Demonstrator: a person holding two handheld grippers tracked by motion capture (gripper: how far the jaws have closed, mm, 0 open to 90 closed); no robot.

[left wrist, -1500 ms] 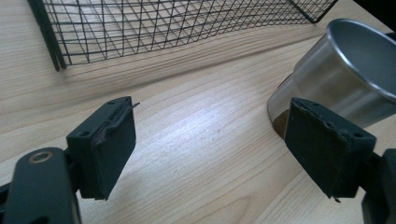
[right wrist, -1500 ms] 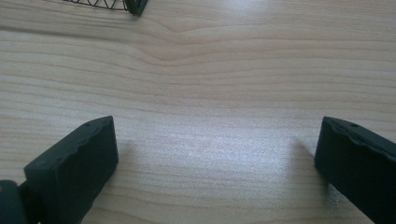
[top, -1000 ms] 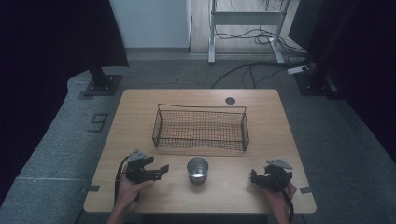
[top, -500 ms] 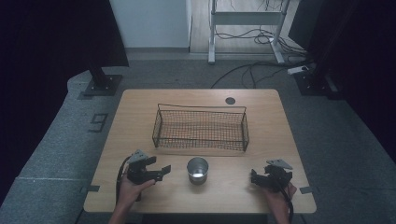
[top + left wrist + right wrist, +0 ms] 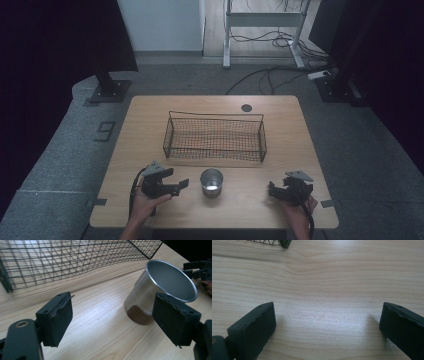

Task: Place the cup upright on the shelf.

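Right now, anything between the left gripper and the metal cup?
Nothing visible. The left gripper is open beside the metal cup, with bare table between its fingers and the cup.

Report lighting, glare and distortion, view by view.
High view: dim, dark surroundings, table evenly lit. Left gripper view: wide-angle lens bows the wire basket; soft sheen inside the metal cup. Right gripper view: pale glare on the wood between the jaws, faint jaw shadows.
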